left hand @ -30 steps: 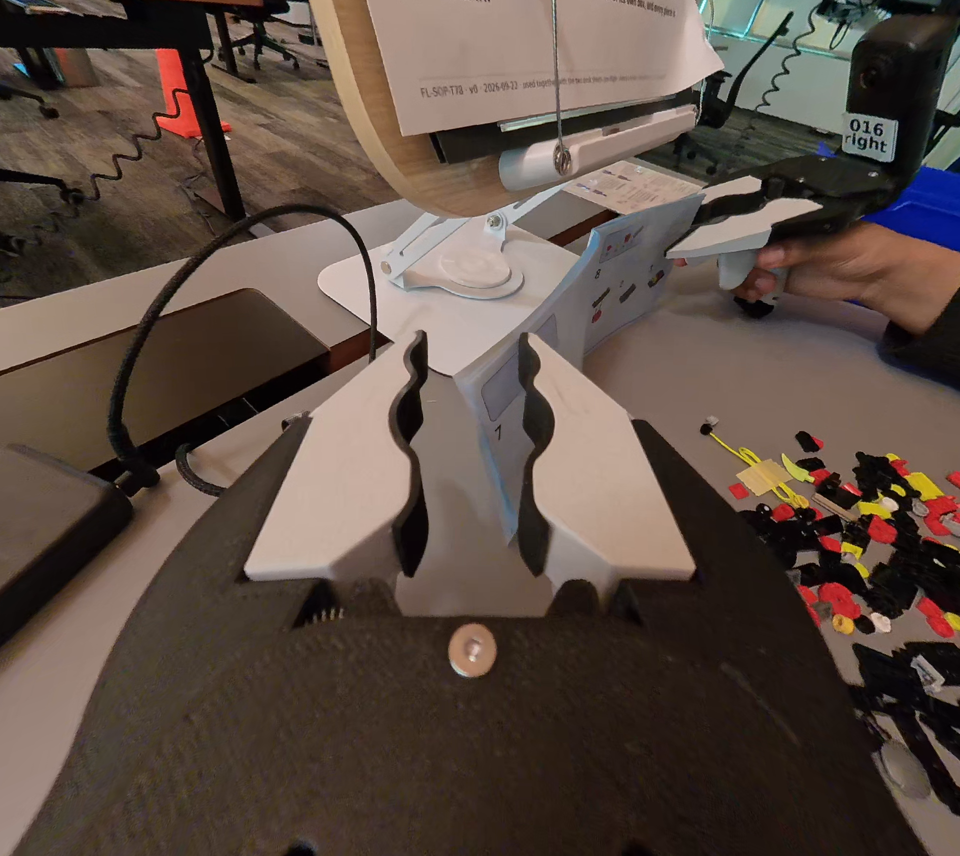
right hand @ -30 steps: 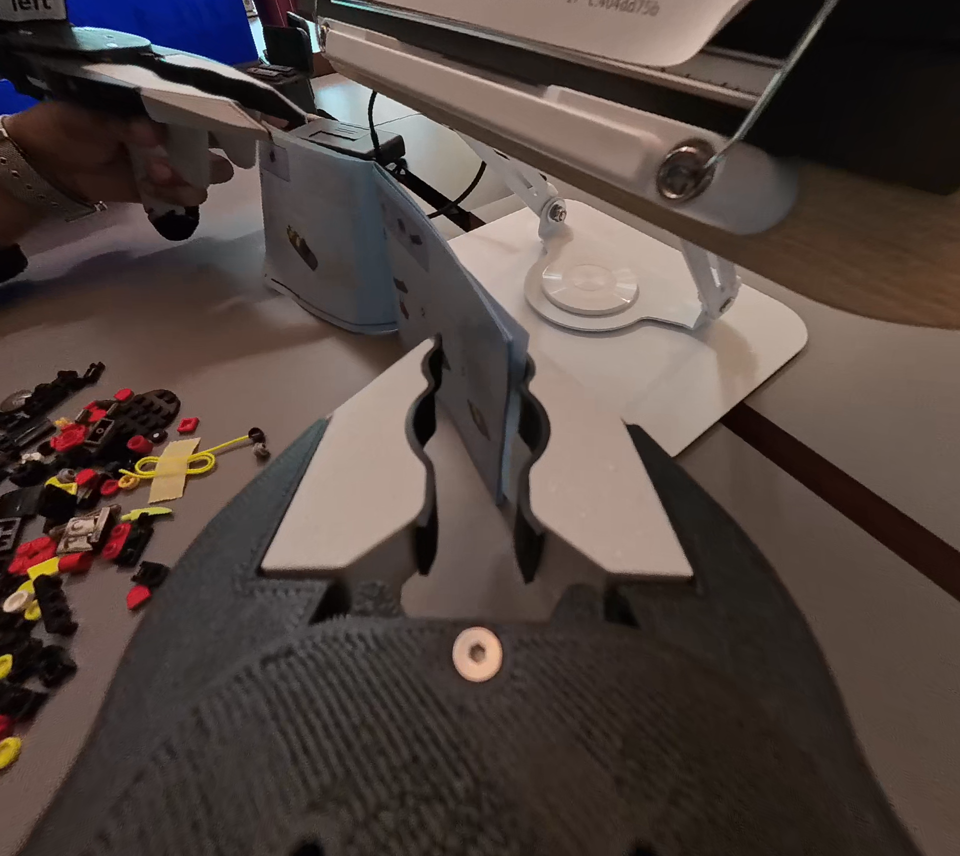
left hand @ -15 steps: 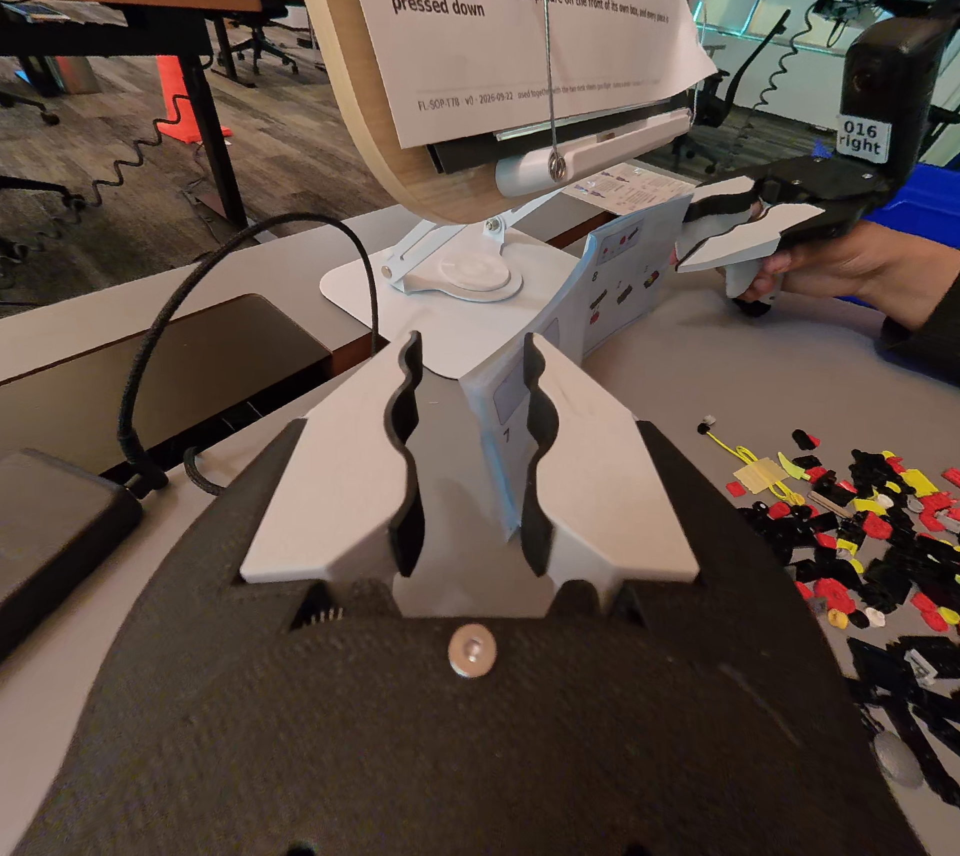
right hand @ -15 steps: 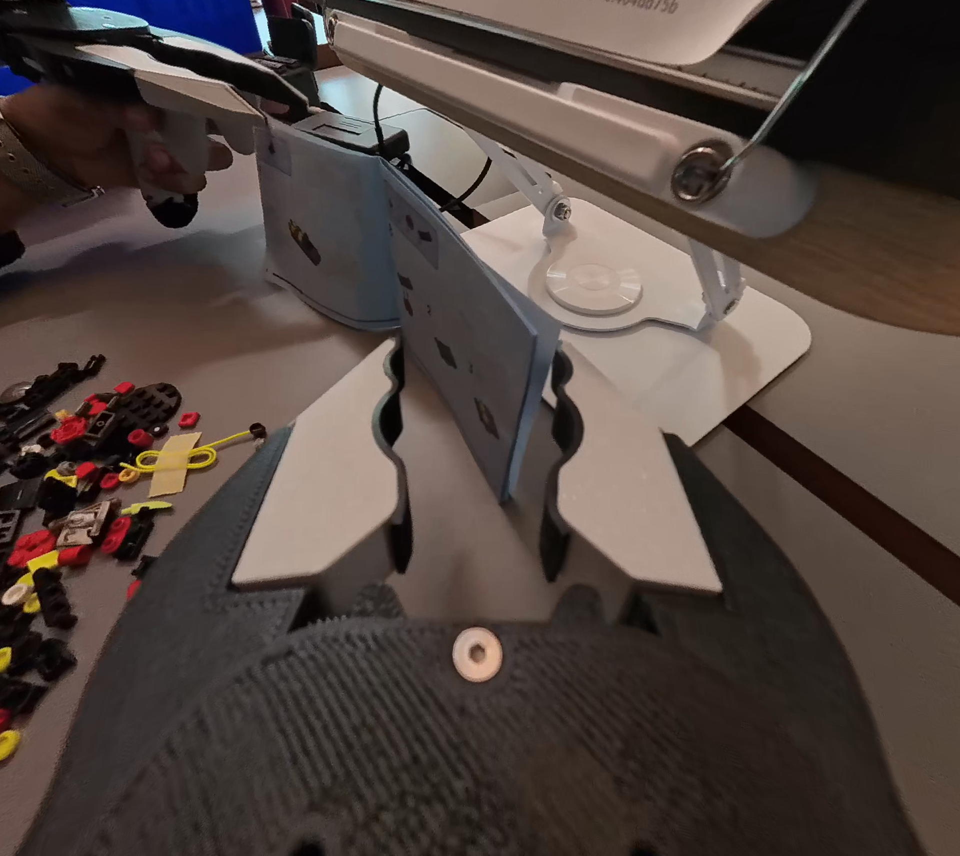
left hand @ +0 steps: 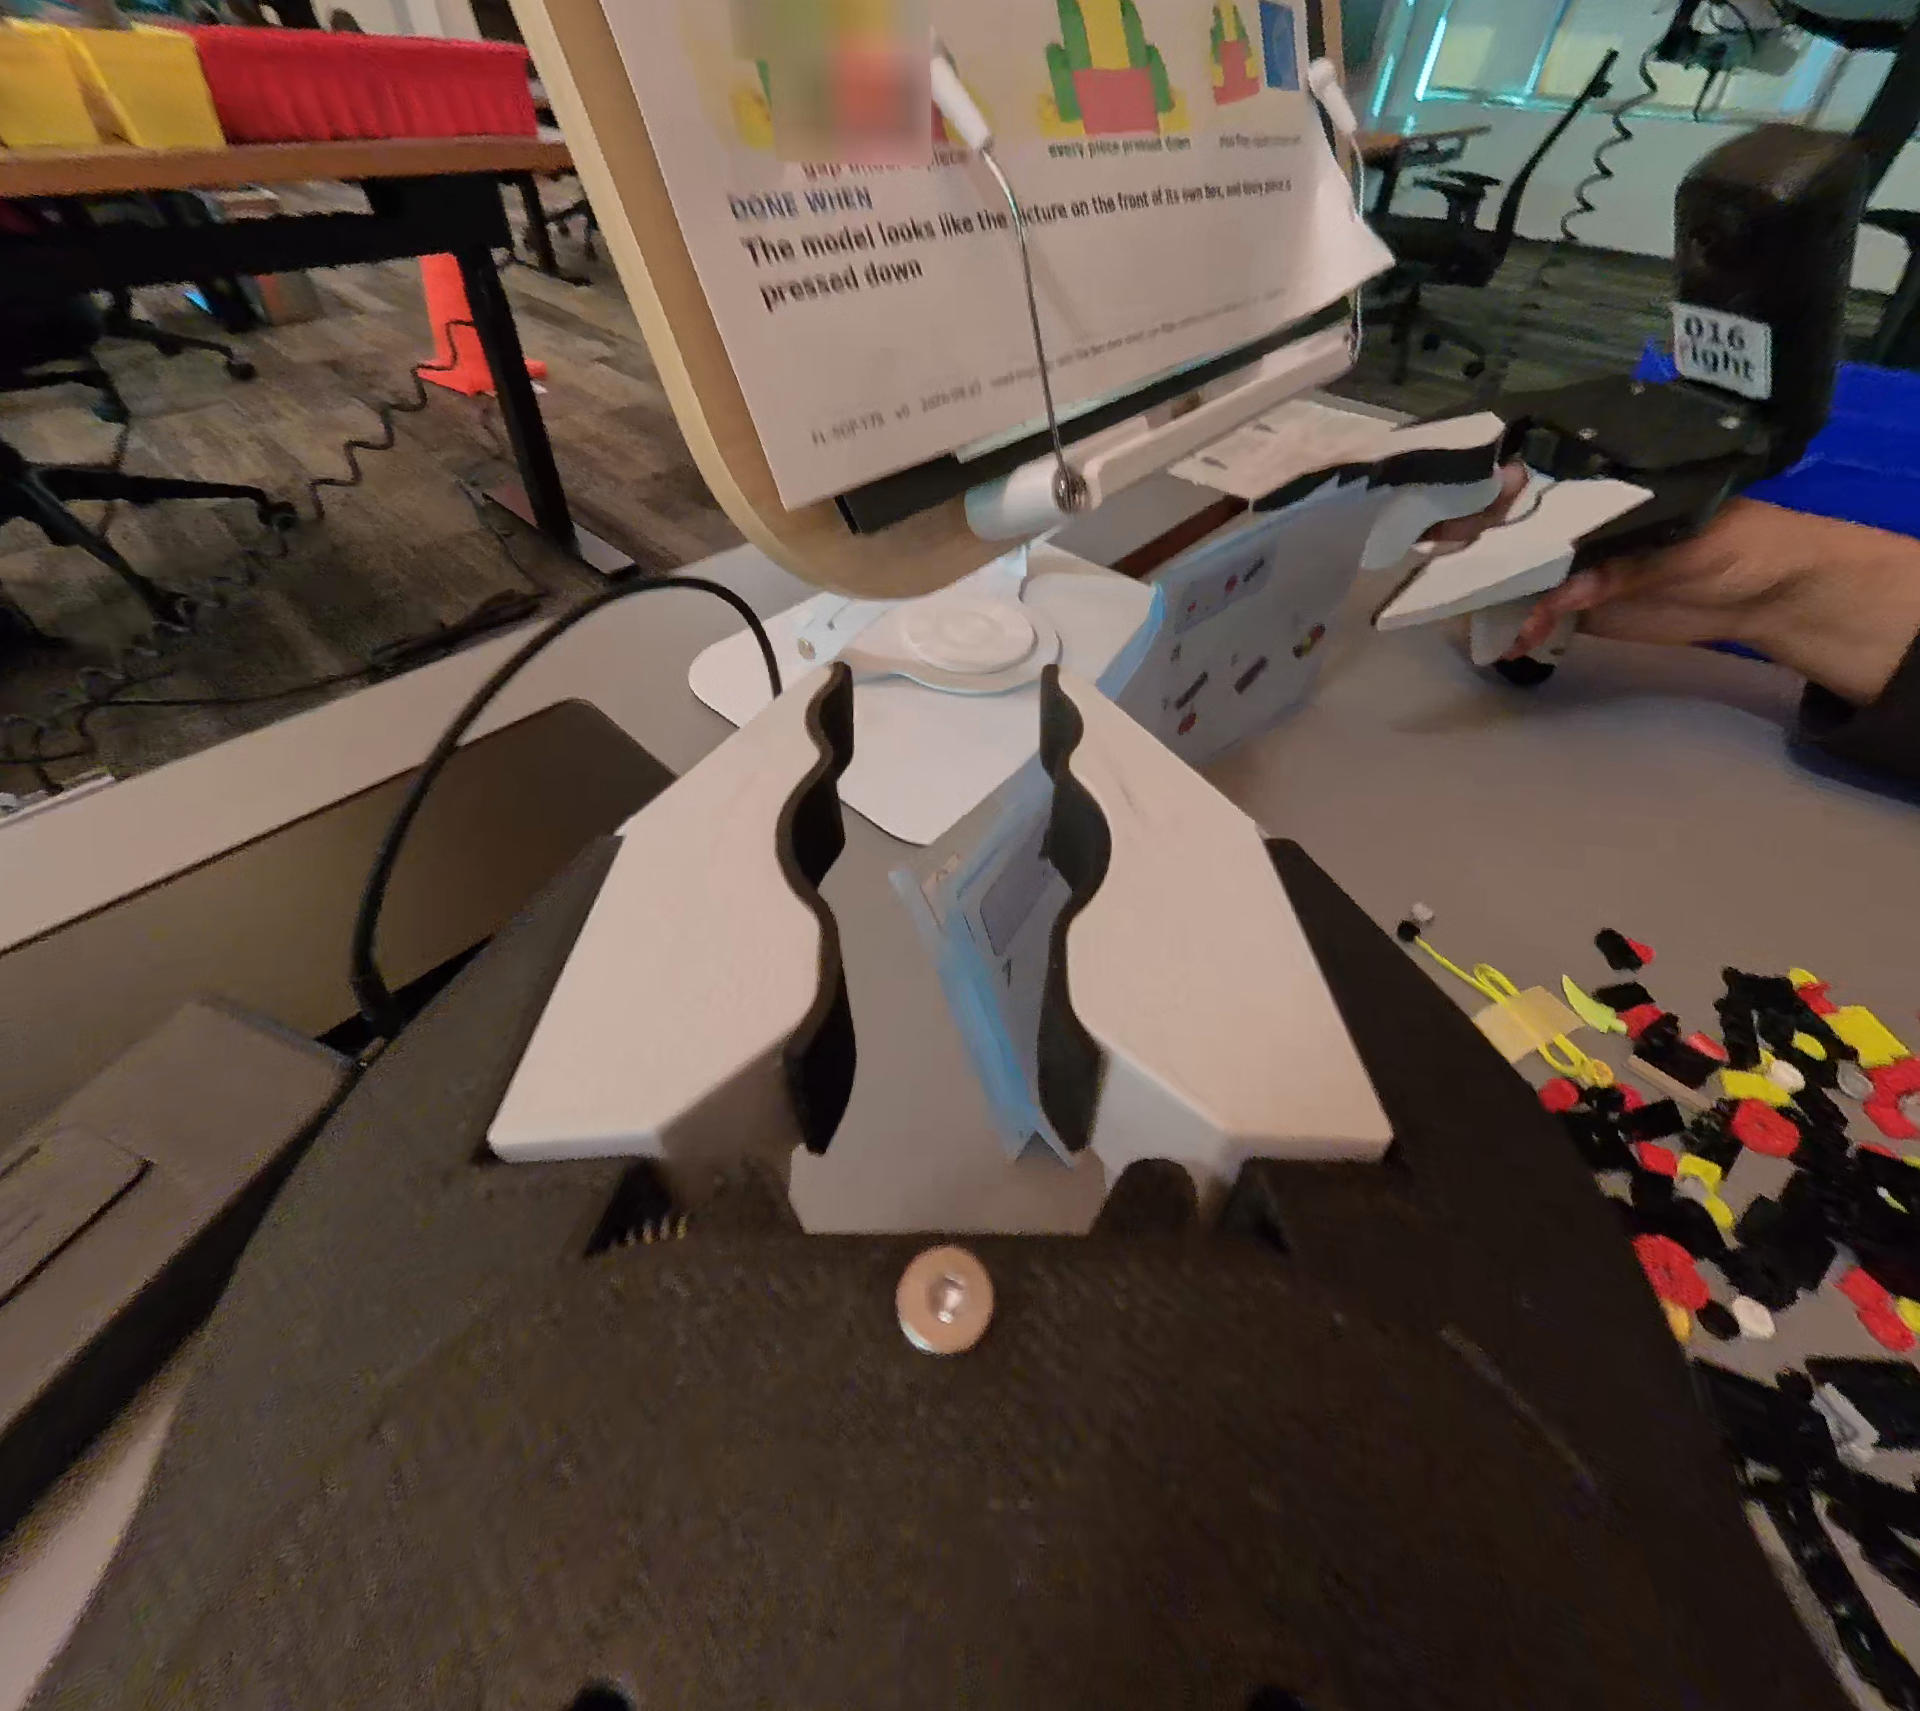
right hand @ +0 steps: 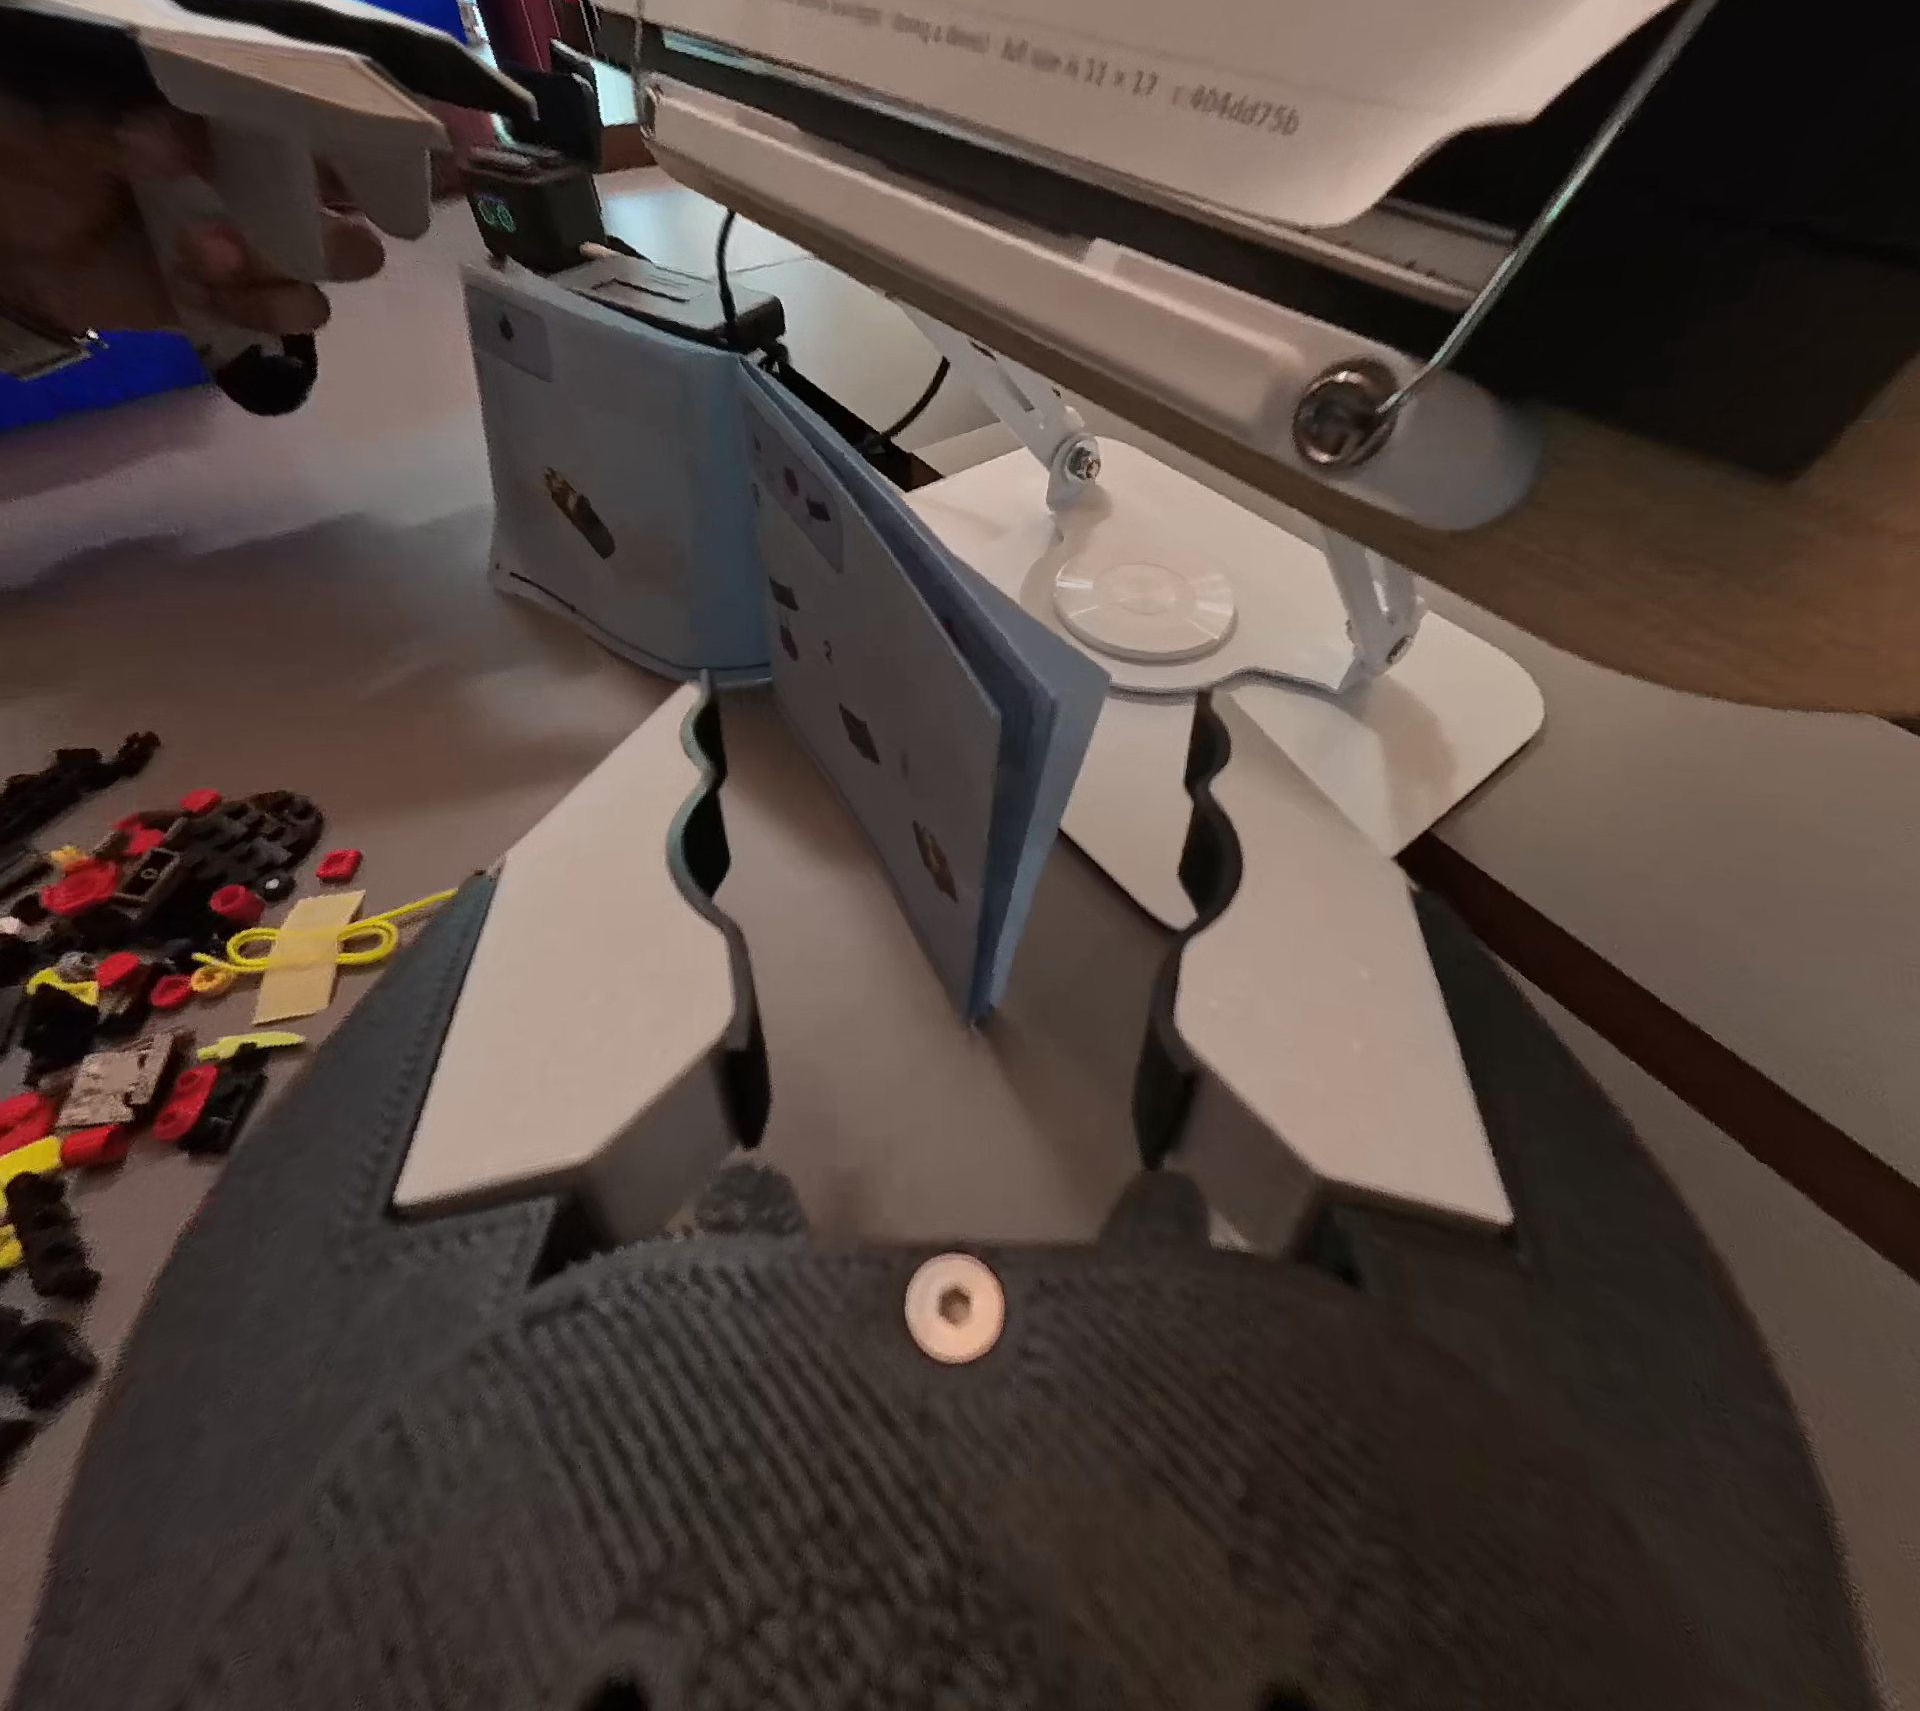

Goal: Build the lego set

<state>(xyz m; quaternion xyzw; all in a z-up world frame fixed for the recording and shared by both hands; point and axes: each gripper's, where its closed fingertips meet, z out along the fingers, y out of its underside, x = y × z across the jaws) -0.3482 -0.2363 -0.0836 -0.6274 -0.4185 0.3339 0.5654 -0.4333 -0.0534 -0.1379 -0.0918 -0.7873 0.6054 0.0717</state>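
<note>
Right hand-held gripper (right hand: 951, 882) newly released booklet (right hand: 894, 747)

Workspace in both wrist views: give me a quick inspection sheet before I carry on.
Surface: grey tabletop, a dark seam on its right side.
Job's things: pale blue instruction booklet standing open on its lower edge; loose black, red and yellow lego pieces in a pile.
Clutter: yellow cord on a tan tab; white-based wooden document stand; small black device.
Grippers: left gripper open, booklet edge against one finger; right gripper open, not touching the booklet page between its fingers.
Cables: black cable looping over the table.
Surroundings: desks, office chairs, orange cone.
</note>
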